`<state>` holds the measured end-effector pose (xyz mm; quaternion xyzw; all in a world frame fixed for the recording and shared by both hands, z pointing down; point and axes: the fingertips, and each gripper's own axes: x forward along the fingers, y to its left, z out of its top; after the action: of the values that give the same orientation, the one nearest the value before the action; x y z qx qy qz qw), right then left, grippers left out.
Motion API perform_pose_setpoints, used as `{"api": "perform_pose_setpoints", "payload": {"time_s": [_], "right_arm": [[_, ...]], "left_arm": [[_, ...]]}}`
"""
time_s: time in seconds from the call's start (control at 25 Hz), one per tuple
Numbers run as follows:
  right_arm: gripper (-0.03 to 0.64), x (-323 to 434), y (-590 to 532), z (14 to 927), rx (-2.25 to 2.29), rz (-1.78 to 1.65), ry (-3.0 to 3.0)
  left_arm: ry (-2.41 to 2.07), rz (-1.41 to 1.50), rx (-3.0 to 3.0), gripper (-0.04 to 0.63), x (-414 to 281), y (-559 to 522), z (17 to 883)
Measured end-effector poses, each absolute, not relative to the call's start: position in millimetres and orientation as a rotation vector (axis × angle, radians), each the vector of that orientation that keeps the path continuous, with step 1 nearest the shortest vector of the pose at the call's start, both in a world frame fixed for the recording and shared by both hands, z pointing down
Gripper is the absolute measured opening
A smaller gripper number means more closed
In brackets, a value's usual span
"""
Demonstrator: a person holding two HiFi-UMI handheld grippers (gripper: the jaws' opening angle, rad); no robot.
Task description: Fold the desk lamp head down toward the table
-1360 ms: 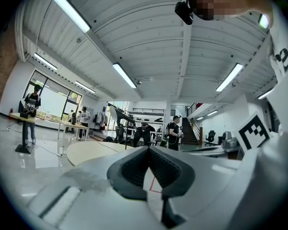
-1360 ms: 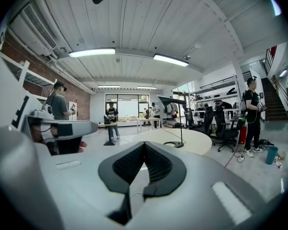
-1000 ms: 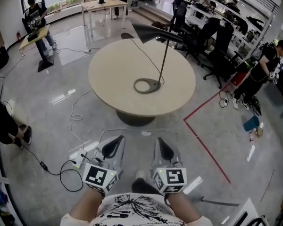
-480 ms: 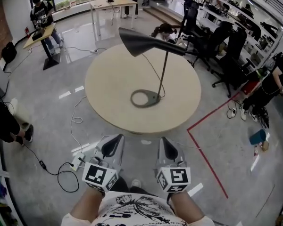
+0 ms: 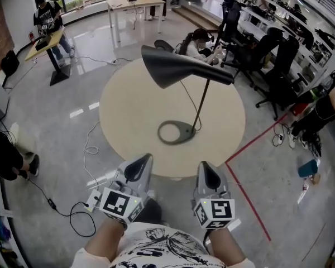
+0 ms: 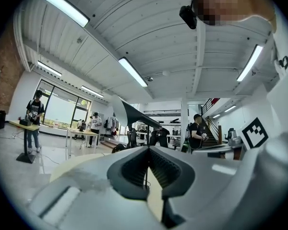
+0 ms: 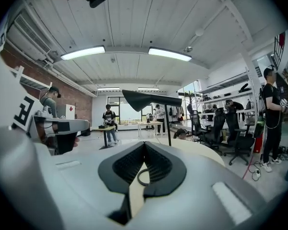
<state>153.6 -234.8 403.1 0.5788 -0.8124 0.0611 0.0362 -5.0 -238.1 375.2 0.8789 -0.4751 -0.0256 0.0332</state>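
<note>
Desk lamp (image 5: 202,106) stands mid-worktop (image 5: 125,113), lamp head (image 5: 173,67) raised. Our left hand-held gripper (image 5: 140,163) and right hand-held gripper (image 5: 206,173) are clenched, empty, short of it. We'd open one, take the head and tilt it down slowly, with the other steadying the base (image 5: 176,133).

Your right gripper (image 7: 144,145) has its jaws closed tip to tip, with nothing between them. Beyond them the desk lamp (image 7: 149,99) stands on the round table (image 7: 201,150), its dark cone head roughly level. Its ring base (image 7: 138,177) shows through the gap below the tips.
</note>
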Motion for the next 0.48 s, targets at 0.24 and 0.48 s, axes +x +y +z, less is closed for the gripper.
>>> {"api": "perform_pose_setpoints", "payload": {"time_s": [0.24,0.48], "right_arm": [[0.008,135,-293,385,1.823,0.146,-2.471],[0.009,114,-334,368,1.793,0.078,-2.487]], "left_arm": [[-1.427,-0.139,2.787,0.006,-26,-304,344],[-1.46,-0.229,2.899,0.006,-37,-347,294]]}}
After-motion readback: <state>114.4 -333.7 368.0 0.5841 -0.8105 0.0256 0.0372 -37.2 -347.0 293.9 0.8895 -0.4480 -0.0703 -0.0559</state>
